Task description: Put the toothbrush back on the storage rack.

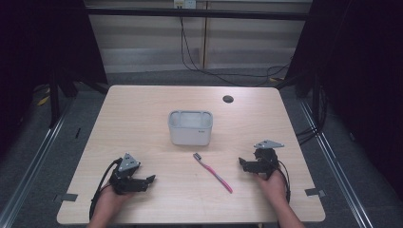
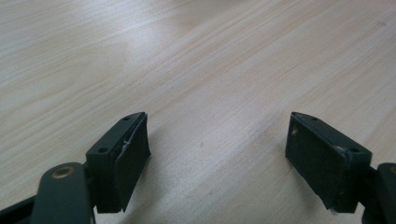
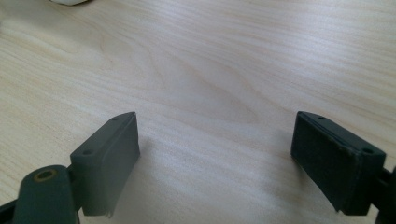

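On the table [image 1: 142, 109]: one toothbrush [image 1: 212, 172], one tub [image 1: 190, 127], two grippers.

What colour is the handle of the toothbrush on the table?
Pink; the toothbrush shows best in the high view.

readable text: none anywhere
basket [image 1: 190, 135] front, centre of frame: small dark mark at lower right of its wall, too small to read
toothbrush [image 1: 212, 172]: no legible print
tabletop [image 1: 142, 109]: bare wood grain, no labels
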{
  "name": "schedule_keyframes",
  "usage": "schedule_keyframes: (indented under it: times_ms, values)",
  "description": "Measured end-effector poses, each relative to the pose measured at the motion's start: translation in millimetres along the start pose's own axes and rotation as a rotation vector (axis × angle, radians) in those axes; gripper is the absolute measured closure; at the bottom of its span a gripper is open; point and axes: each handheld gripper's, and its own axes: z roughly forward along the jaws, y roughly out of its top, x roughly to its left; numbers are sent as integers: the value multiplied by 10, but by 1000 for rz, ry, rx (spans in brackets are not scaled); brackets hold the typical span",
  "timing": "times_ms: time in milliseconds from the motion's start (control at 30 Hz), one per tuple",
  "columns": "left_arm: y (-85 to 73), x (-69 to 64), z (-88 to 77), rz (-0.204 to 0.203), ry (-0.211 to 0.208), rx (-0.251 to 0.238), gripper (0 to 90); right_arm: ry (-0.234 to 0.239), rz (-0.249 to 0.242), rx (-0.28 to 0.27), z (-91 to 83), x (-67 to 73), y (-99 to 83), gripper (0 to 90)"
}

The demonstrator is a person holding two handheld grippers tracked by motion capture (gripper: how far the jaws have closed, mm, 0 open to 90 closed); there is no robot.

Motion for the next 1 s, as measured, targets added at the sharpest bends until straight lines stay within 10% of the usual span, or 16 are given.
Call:
schedule_keyframes:
  times_ms: [567, 1000]
  values:
    - [-8, 51, -11, -35, -12, -11, 208, 59, 92, 111, -92, 102, 193, 259]
    - [9, 10, 14, 18, -8, 18, 148, 156, -1, 157, -164, 387, 517, 263]
